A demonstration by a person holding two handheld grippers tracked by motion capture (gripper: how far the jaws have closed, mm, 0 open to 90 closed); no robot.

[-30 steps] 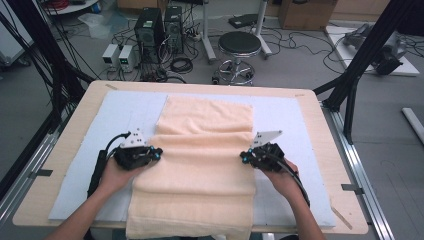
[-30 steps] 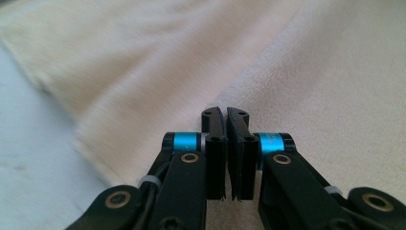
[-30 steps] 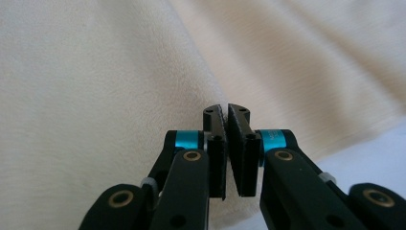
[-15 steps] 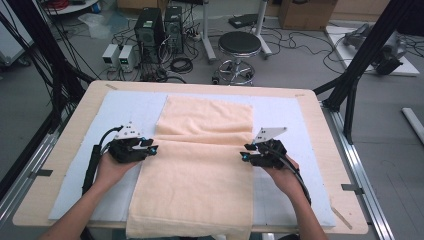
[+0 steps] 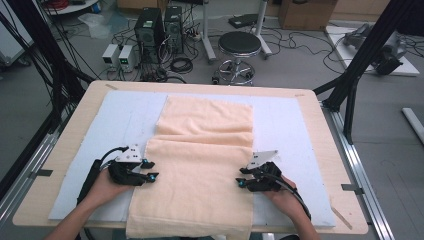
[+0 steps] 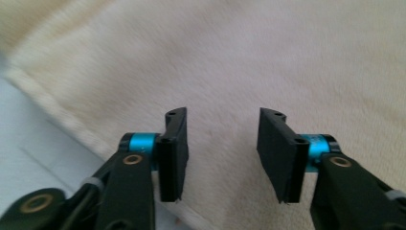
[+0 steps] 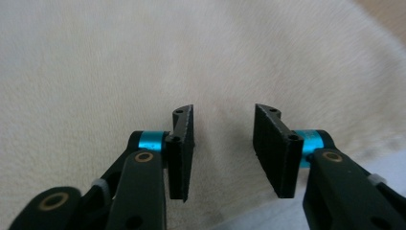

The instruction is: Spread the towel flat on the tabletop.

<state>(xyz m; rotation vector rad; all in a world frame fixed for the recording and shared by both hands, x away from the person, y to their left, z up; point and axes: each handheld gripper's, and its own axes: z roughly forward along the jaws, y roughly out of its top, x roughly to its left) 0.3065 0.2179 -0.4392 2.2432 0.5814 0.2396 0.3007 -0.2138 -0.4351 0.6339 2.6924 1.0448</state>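
Observation:
A peach towel lies lengthwise on the pale blue mat, with a folded layer whose edge crosses its middle; its near end hangs over the table's front. My left gripper sits at the towel's left edge, and its jaws have just been opening. In the left gripper view it stands open over the towel with nothing pinched. My right gripper sits at the towel's right edge; its jaws have also just been opening. It stands open above the towel, gripping nothing.
The wooden table carries the mat, with bare mat on both sides of the towel. Black frame posts stand at the table's right and left. A stool and computer cases are on the floor beyond.
Both grippers have opened and let go of the towel's folded layer, which now lies flat. Both hands have drawn back toward the near edge and sunk lower.

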